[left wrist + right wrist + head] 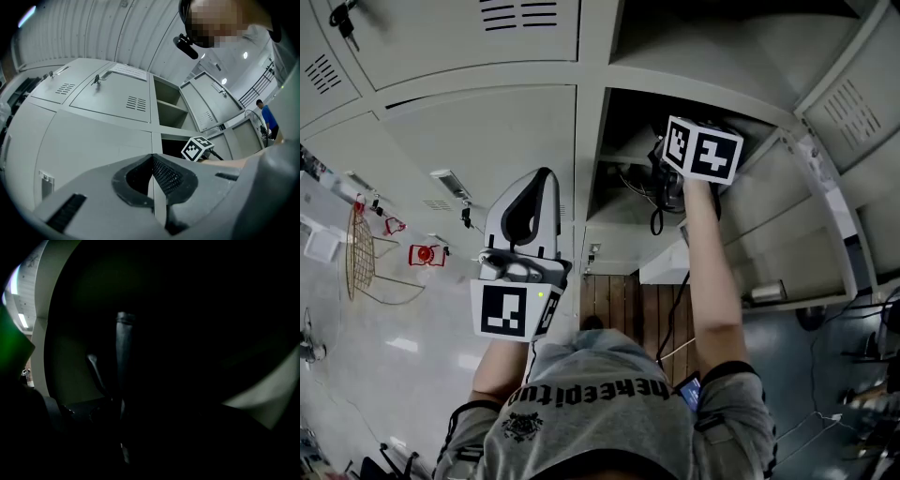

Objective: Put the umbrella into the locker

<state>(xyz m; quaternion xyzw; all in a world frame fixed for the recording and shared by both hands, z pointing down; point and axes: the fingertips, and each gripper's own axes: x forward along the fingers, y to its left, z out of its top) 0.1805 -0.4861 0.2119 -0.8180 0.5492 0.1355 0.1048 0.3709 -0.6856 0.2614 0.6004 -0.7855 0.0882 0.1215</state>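
Locker bank fills the head view. One locker point(609, 187) stands open, upper centre of frame, its door point(787, 234) swung out to the right.

Right gripper point(671, 180): reached into that opening, marker cube just outside the rim. Its own view is nearly black. The umbrella point(124, 352) runs as a dark folded shaft up from the jaws, left of centre, already inside the locker. The jaws look closed on its lower part (a reading made in poor light).

Left gripper point(539, 178): centre-left, before a shut locker door, jaws pressed together with nothing between.

A black loop point(656, 221) hangs under the right gripper, probably the wrist strap.

Handling, my judgement: light, with a stiff core under soft, slippery fabric. Best taken mid-body or at the handle. The strap could snag on the rim.
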